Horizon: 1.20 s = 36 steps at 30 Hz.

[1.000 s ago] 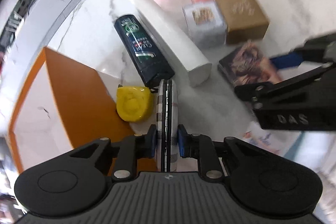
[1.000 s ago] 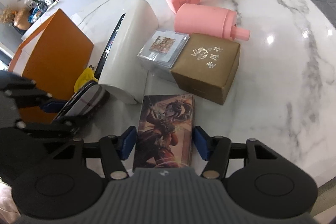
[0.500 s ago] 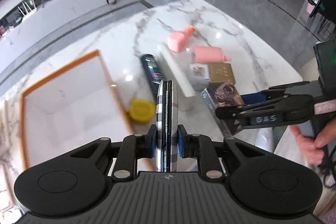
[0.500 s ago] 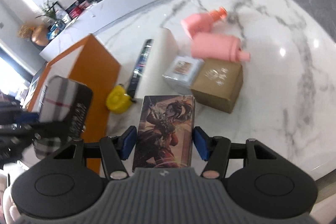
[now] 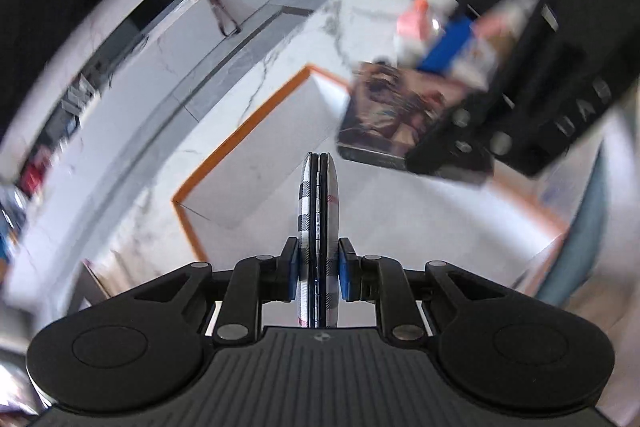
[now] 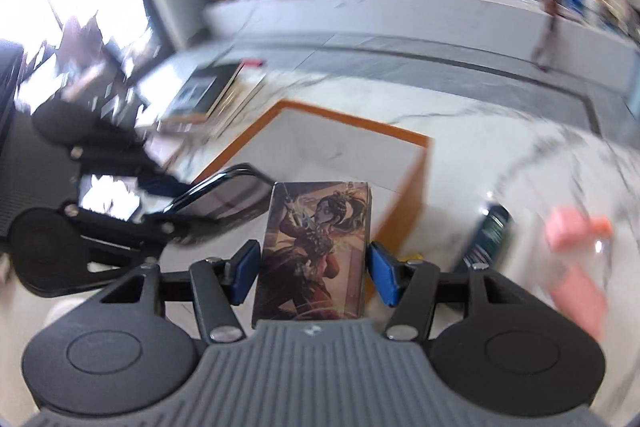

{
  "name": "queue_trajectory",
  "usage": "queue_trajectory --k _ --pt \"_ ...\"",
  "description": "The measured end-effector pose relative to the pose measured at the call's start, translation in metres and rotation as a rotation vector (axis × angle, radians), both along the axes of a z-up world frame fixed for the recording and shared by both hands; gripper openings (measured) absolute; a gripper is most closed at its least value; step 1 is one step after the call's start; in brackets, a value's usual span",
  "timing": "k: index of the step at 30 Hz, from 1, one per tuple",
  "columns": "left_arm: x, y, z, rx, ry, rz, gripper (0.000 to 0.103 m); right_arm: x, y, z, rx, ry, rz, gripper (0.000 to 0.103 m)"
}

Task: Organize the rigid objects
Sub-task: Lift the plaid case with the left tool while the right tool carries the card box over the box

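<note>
In the left wrist view, the left gripper (image 5: pixel 318 273) is clamping a thin plaid-covered case (image 5: pixel 318 211) on edge between its blue pads. Half a second ago the orange-rimmed box (image 5: pixel 280 155) was lying off at nine o'clock; now its white interior is filling the centre, directly beyond the case. The right gripper (image 5: pixel 492 107) is crossing in at two o'clock with the illustrated card box (image 5: pixel 396 111), blurred by motion and hanging over the box's far corner. The pink bottle (image 5: pixel 416 23) is showing faintly at one o'clock on the marble table (image 5: pixel 360 7).

In the right wrist view, the right gripper (image 6: pixel 310 269) is gripping the illustrated card box (image 6: pixel 316 251) across its width. The orange-rimmed box (image 6: pixel 352 151), previously at nine o'clock, is now sitting at twelve. The left gripper (image 6: pixel 160 223) is holding its case (image 6: pixel 224 197) at nine o'clock, over the box's near edge. The dark shampoo bottle (image 6: pixel 490 235) and pink bottles (image 6: pixel 576 259) are sliding away at three o'clock.

Both loads appear to be arriving for release together, so the two grippers risk crowding each other.
</note>
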State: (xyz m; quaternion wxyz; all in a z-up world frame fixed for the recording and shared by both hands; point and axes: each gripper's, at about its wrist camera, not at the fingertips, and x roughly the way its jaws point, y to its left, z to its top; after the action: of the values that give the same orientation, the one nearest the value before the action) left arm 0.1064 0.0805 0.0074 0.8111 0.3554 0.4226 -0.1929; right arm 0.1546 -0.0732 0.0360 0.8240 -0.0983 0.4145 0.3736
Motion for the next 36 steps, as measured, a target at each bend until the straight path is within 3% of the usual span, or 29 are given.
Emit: queue_trajectory --k 10,15,19,26,30,33,36 --pt "0.037 -0.007 -0.088 0.417 -0.163 -0.386 0.022 0.065 0.078 -0.04 -0.228 -0.03 0.143 0.06" --pt "0.066 -0.012 -0.127 0.505 -0.166 -0.487 0.023 0.092 0.087 -0.057 -0.283 -0.02 0.176 0.06" --pt "0.076 -0.017 -0.159 0.649 -0.199 -0.597 0.023 0.106 0.093 -0.068 -0.311 -0.01 0.207 0.06" --pt "0.102 -0.025 -0.183 0.71 -0.186 -0.592 0.031 0.116 0.097 -0.076 -0.327 0.018 0.226 0.06" --pt "0.111 -0.024 -0.187 0.697 -0.139 -0.548 0.05 0.124 0.097 -0.084 -0.34 0.038 0.214 0.06" --pt "0.121 -0.023 -0.182 0.648 -0.127 -0.437 0.068 0.123 0.096 -0.086 -0.353 0.019 0.225 0.06" --pt "0.129 -0.02 -0.174 0.586 -0.111 -0.341 0.075 0.122 0.096 -0.087 -0.36 0.015 0.23 0.06"
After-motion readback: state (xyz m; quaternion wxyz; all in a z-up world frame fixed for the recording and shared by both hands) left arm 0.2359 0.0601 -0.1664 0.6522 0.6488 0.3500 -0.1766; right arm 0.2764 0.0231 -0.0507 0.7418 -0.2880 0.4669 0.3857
